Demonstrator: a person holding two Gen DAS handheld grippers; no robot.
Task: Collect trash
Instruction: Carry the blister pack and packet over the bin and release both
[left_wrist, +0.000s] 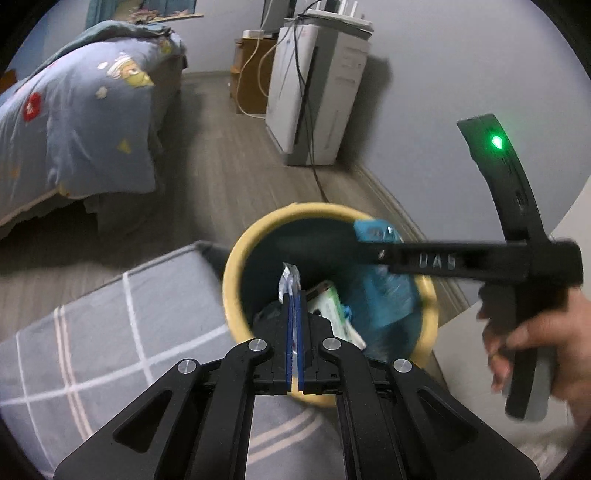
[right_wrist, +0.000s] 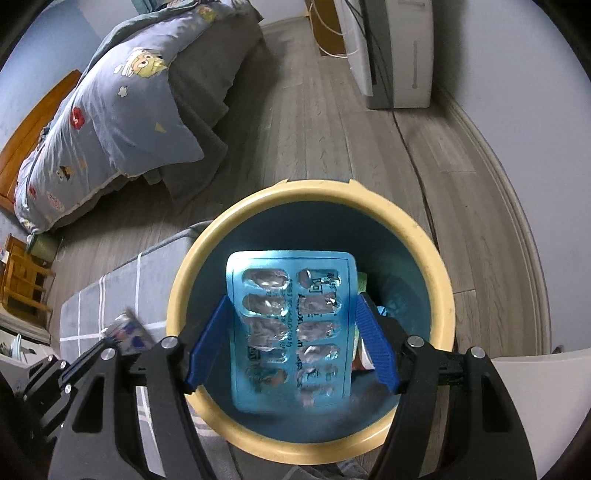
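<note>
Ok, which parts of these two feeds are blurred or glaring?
Left wrist view: the right claw, the hand and the blue bin liner smear with motion; the green indicator light flares. Right wrist view: the blue foil blister pack blurs at its bottom edge; foil glints.

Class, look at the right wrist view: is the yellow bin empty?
No: the yellow bin already holds packaging beneath the blister pack.

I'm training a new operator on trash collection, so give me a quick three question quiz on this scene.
1. True or false: the left gripper has its jaws open.
2. What sits between the fingers of the right gripper? A: blister pack; B: bottle; C: sock.
3. What container lies below both grippers?
Key: 1 false, it is shut on a foil wrapper. 2 A. 3 the yellow-rimmed trash bin.
</note>
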